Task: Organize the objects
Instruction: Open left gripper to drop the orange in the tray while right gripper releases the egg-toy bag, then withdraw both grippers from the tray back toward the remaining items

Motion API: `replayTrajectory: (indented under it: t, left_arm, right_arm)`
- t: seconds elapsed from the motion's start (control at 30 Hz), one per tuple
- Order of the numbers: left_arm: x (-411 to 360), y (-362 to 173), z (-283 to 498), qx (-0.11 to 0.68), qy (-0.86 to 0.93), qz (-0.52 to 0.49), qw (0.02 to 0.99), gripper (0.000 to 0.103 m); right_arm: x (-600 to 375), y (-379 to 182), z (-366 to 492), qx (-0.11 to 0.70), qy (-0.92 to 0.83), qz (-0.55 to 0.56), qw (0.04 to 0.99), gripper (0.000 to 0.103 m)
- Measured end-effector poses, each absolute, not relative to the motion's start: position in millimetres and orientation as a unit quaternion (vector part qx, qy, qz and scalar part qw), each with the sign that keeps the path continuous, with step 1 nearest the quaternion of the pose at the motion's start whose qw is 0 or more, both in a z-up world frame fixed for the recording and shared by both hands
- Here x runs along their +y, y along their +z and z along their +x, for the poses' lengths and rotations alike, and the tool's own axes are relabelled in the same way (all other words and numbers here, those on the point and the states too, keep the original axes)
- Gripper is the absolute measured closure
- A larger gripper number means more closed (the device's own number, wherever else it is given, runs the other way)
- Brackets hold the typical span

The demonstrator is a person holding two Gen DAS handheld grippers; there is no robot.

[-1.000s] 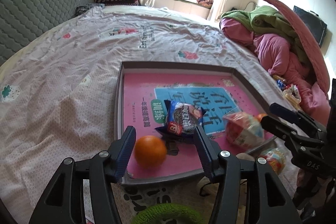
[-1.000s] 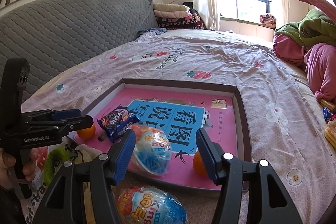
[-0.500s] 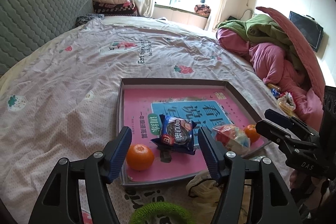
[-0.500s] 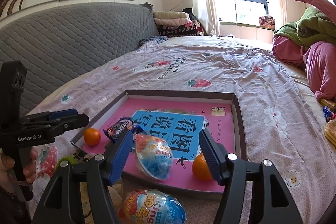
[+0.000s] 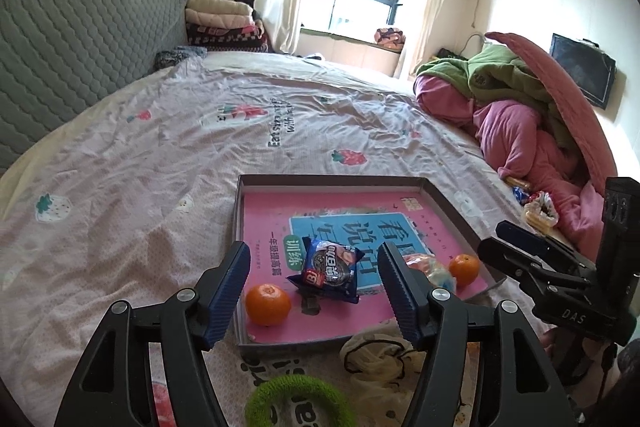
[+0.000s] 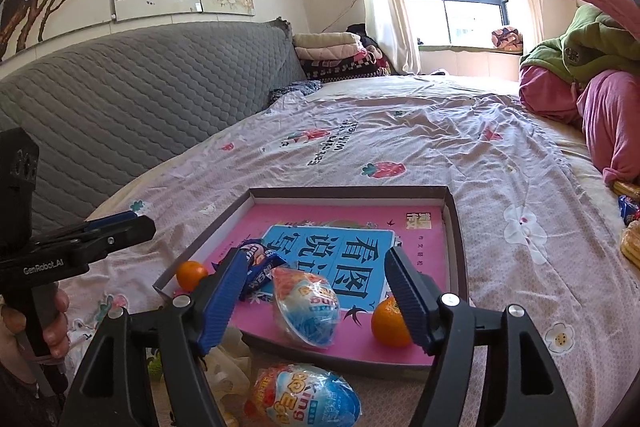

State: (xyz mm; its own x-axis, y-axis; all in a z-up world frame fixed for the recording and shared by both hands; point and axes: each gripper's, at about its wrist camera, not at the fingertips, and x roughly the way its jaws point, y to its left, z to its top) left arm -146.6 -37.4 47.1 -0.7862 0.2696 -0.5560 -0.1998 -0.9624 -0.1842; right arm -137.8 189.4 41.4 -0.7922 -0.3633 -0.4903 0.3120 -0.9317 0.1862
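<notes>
A shallow grey tray (image 5: 238,211) with a pink printed floor lies on the bed; it also shows in the right wrist view (image 6: 457,227). In it are an orange (image 5: 267,305), a blue cookie packet (image 5: 330,269), a wrapped toy egg (image 6: 306,311) and a second orange (image 6: 387,322). Another wrapped egg (image 6: 308,397) lies on the bed in front of the tray. My left gripper (image 5: 314,285) is open and empty above the tray's near edge. My right gripper (image 6: 316,293) is open and empty above the near edge too.
A green ring (image 5: 298,401) and a crumpled plastic bag (image 5: 380,357) lie before the tray. Pink and green bedding (image 5: 520,115) is piled at the right. Snack packets (image 5: 538,205) lie near it. A grey quilted headboard (image 6: 132,95) runs along the left.
Both grippers have drawn back and up from the tray, so its contents look smaller and lower. Nothing was gripped; the objects have not moved.
</notes>
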Motion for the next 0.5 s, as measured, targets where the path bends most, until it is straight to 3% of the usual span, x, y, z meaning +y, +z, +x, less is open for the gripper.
replayTrajectory:
  t: [0.5]
  left_arm:
    - [-23,52,-106,-0.056,0.944,-0.301,0.12,0.035]
  right_arm:
    - [195,60,-109,-0.056,-0.949,0.247,0.189,0.031]
